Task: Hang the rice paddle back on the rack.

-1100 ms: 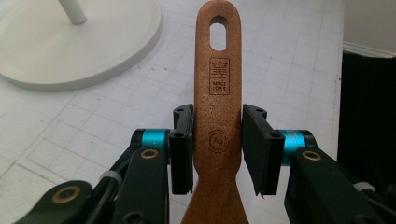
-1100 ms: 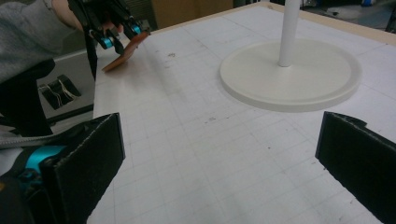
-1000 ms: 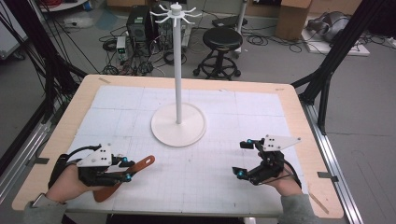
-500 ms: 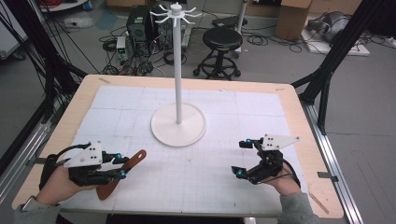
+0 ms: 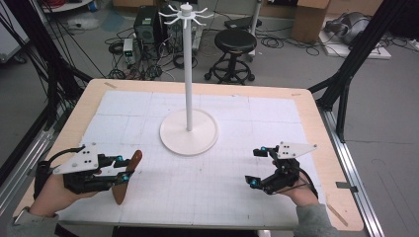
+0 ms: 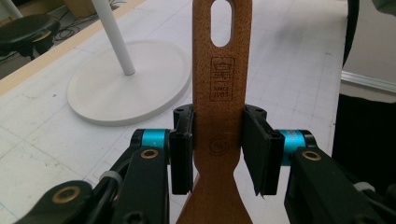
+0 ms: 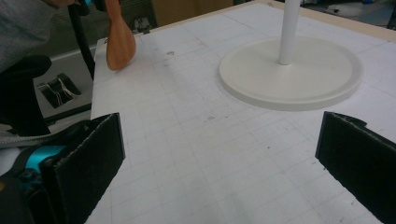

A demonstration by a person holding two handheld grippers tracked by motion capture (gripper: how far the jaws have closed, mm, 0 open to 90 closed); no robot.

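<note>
Wood is showing between your left gripper's [image 5: 123, 168] jaws: you are clamping the handle of a wooden spatula [image 6: 219, 116], with the pads pressing on both of its edges just below the stamped mark and the slotted end pointing toward the white stand [image 5: 188, 131]. You are holding it at the near left of the table [image 5: 306, 106], its broad blade tilting down toward the gridded mat [image 5: 207, 182]. Your right gripper [image 5: 257, 167] is sitting near the right edge with its jaws spread wide apart, gripping nothing.
</note>
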